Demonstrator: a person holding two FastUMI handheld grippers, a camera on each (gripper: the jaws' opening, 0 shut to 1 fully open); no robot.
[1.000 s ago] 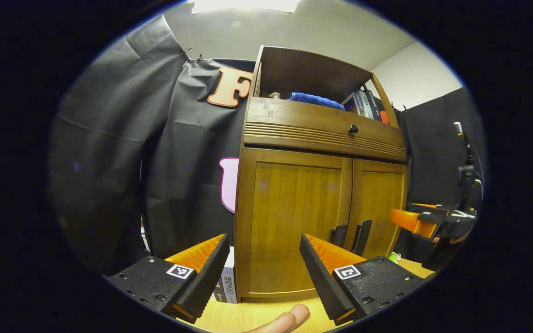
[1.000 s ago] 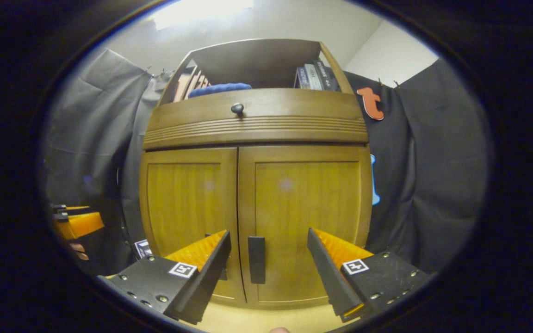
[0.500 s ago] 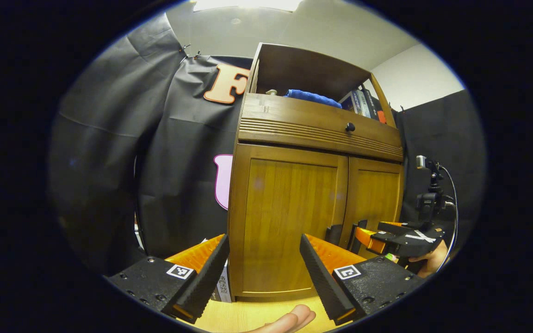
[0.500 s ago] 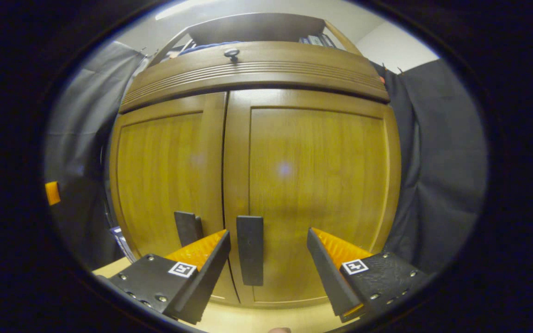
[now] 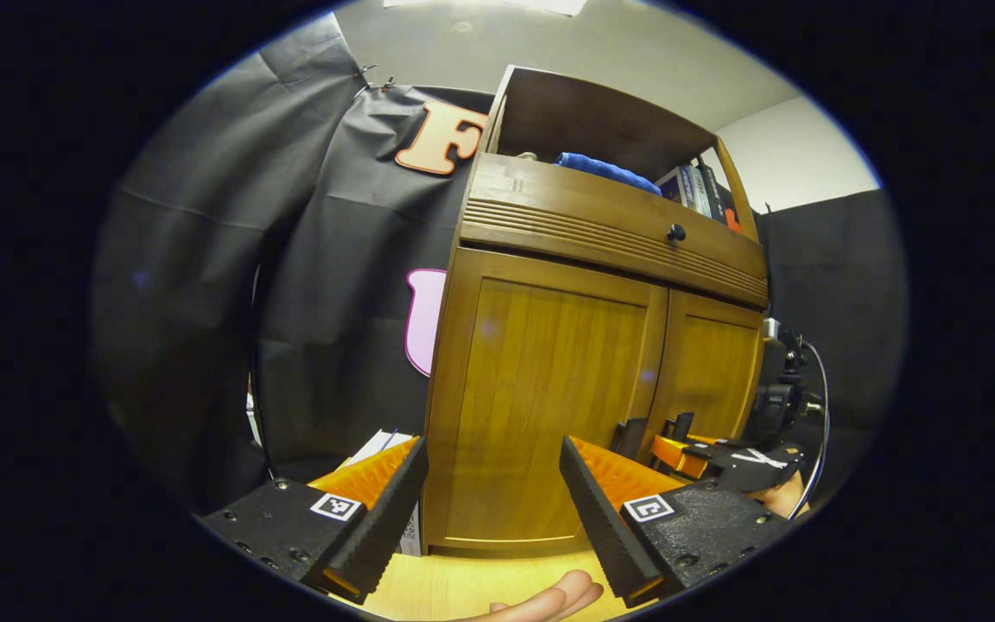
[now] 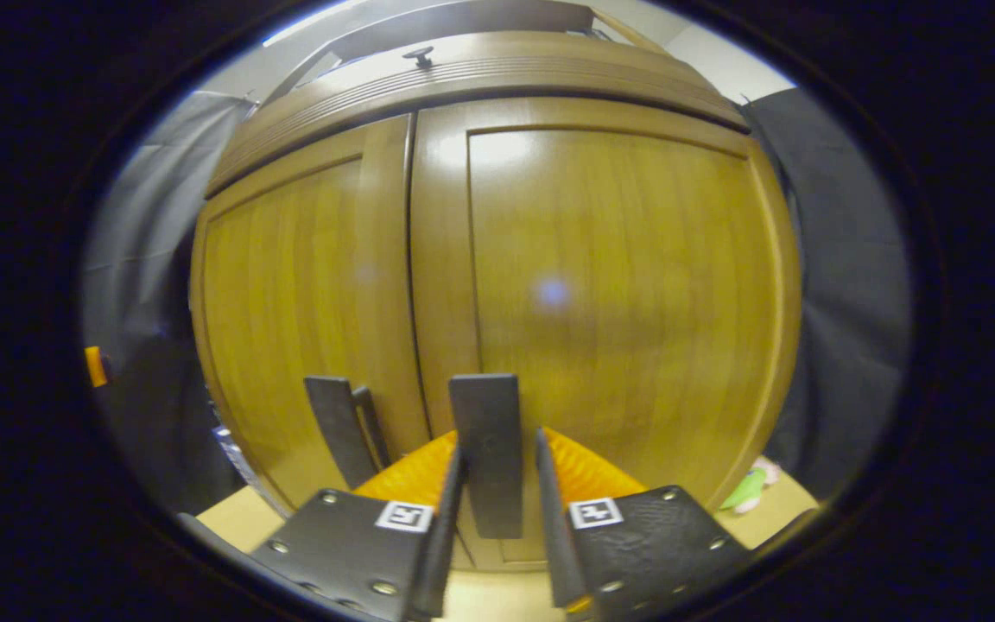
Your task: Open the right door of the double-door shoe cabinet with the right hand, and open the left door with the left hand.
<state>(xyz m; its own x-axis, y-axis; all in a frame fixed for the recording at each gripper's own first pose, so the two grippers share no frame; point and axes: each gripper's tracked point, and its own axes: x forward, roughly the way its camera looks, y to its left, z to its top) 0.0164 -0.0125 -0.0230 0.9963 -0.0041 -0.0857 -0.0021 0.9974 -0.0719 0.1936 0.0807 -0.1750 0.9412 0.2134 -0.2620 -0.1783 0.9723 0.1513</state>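
Note:
The wooden shoe cabinet [image 5: 549, 389] stands with both doors closed. My right gripper [image 6: 498, 441] is at the right door [image 6: 627, 285], shut on its black vertical handle [image 6: 486, 415], which sits between the two fingers. The left door's black handle [image 6: 338, 423] stands free just to the left. In the left gripper view the right gripper [image 5: 679, 451] shows at the handles, held by a hand. My left gripper [image 5: 489, 510] is open in front of the left door [image 5: 541, 397], apart from that door's handle [image 5: 631, 436], with nothing between its fingers.
Above the doors is a drawer with a black knob [image 5: 676, 231]. An open shelf holds a blue cloth [image 5: 605, 168] and books [image 5: 696, 186]. More books [image 5: 385, 445] stand left of the cabinet on the wooden tabletop [image 5: 472, 583]. A small green thing [image 6: 744, 492] lies at the cabinet's right.
The right gripper moved in to the right door's handle and its fingers closed around it. The left gripper shifted only slightly and stayed open.

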